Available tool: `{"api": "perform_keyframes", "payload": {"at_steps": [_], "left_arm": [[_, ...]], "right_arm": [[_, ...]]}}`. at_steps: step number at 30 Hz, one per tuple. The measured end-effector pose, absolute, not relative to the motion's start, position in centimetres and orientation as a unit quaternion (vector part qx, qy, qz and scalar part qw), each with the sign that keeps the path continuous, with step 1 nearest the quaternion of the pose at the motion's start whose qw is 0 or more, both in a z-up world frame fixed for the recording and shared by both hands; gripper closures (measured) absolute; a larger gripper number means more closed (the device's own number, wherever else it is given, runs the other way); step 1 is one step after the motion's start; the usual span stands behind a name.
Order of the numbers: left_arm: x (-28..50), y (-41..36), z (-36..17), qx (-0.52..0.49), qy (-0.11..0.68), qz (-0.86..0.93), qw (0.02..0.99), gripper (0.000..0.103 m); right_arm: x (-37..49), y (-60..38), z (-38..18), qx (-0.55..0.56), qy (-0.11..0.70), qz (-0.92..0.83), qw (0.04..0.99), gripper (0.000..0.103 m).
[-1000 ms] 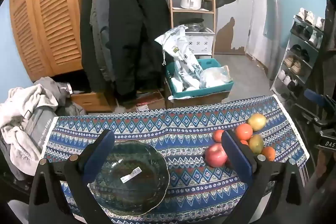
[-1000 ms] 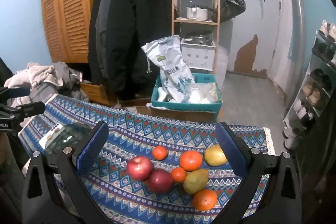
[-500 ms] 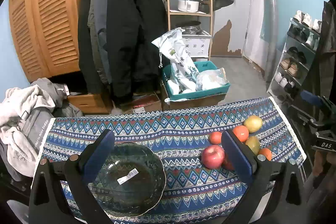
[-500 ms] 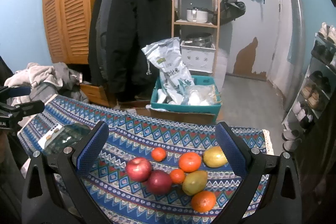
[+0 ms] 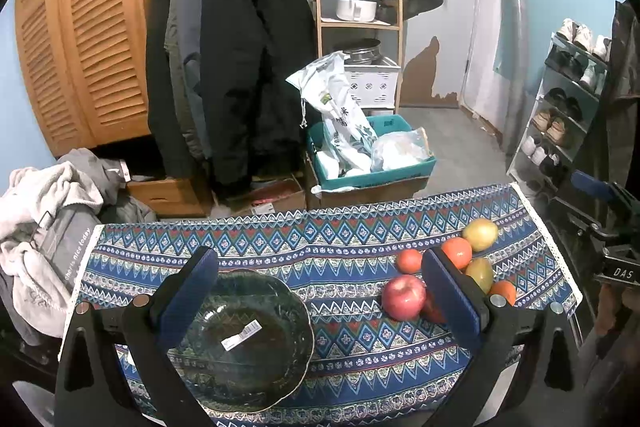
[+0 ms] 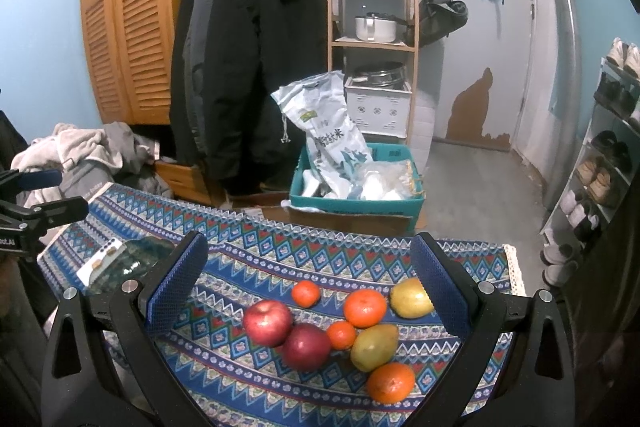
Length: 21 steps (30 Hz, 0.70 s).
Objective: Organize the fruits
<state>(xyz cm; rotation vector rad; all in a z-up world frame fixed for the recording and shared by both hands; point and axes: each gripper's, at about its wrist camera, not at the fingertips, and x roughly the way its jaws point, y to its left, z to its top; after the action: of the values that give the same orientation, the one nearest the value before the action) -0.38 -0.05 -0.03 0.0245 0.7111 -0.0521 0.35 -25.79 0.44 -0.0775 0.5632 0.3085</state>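
Both tools wide open, empty. Right tool [image 6: 304, 279] above fruit; bowl [image 5: 244, 339] empty under left tool [image 5: 320, 291]. Best: straddle the outer apple [image 6: 267, 322], close gently, avoid nudging neighbours.

Empty dark glass bowl [image 5: 248, 343] lay upright at 9 o'clock, clustered apples [image 6: 267, 323], oranges [image 6: 365, 308], pears [image 6: 374, 347] at 3 o'clock.

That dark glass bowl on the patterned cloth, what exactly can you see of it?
The glass bowl is dark green, see-through and wide, with a wavy scalloped rim and a faint pressed pattern. A white barcode sticker lies at its bottom; otherwise it is empty. It sits upright on the patterned tablecloth, apart from the fruit, between the fingers of the open left claw, which does not seem to touch it.
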Motion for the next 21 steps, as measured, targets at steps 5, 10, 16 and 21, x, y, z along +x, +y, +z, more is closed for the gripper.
{"api": "perform_keyframes", "payload": {"at_steps": [5,10,16,21], "left_arm": [[-0.47,-0.08,-0.04,0.013,0.349,-0.026,0.937,0.000],[-0.50,-0.26,-0.03,0.013,0.349,-0.027,0.937,0.000],[-0.47,-0.50,-0.07,0.014,0.350,-0.028,0.936,0.000],[-0.48,-0.51,-0.06,0.014,0.349,-0.028,0.936,0.000]], "right_arm": [[0.32,-25.73,0.43,-0.039,0.277,0.152,0.948,0.004],[0.33,-25.73,0.44,-0.037,0.277,0.152,0.948,0.004],[0.33,-25.70,0.47,-0.039,0.277,0.152,0.948,0.004],[0.30,-25.68,0.43,-0.039,0.277,0.153,0.948,0.004]]}}
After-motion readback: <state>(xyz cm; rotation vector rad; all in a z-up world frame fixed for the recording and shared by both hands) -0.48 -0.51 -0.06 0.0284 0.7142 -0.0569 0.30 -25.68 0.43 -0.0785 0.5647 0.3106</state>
